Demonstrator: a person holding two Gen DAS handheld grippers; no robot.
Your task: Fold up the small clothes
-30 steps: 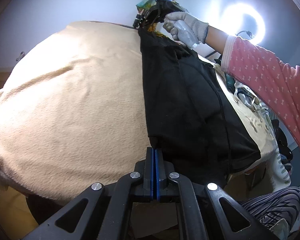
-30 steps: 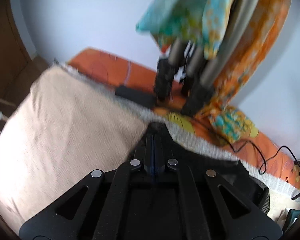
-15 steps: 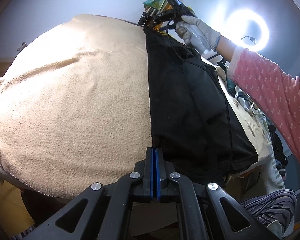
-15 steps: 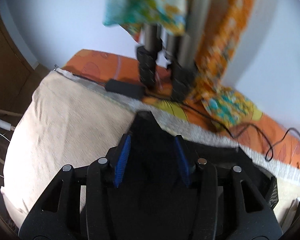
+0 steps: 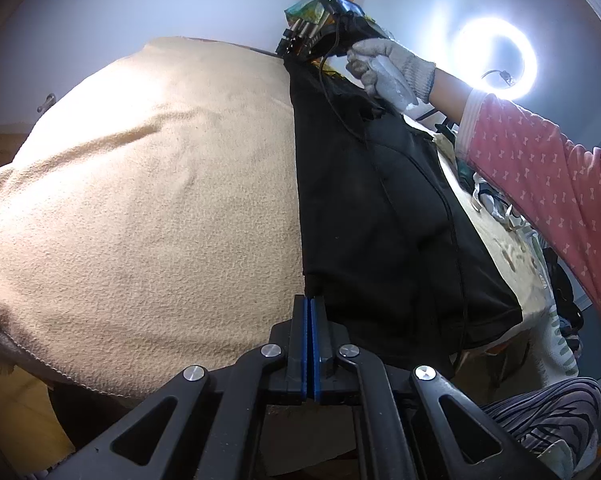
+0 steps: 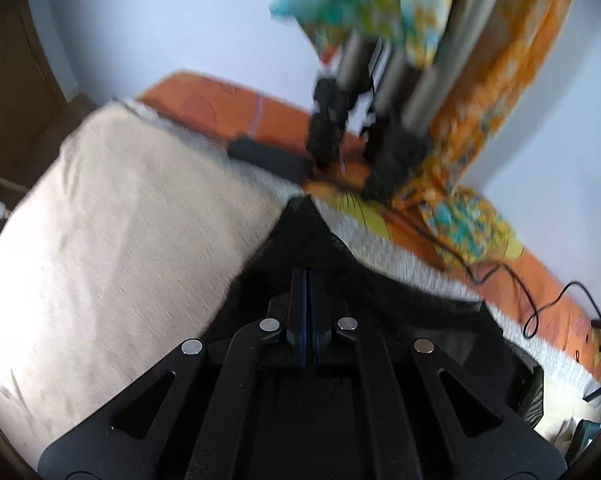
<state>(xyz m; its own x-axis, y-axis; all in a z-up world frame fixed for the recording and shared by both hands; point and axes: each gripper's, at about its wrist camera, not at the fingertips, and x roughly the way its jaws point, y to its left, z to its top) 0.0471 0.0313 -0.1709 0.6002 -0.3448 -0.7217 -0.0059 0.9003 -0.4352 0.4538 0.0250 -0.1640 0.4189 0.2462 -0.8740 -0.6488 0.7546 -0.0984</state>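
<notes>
A black garment lies flat on a beige blanket, folded along a straight left edge. My left gripper is shut on the garment's near corner. My right gripper is at the garment's far corner, held by a gloved hand. In the right wrist view my right gripper is shut, with the black garment under and ahead of its tips; whether it pinches the cloth is not clear.
A ring light glares at the upper right. Tripod legs draped with patterned cloth stand past the blanket's far edge on an orange sheet. Cables trail at right. White clothes lie right of the garment.
My right gripper opened at the far corner half a second ago and is now shut again. The left gripper has stayed shut on the near corner.
</notes>
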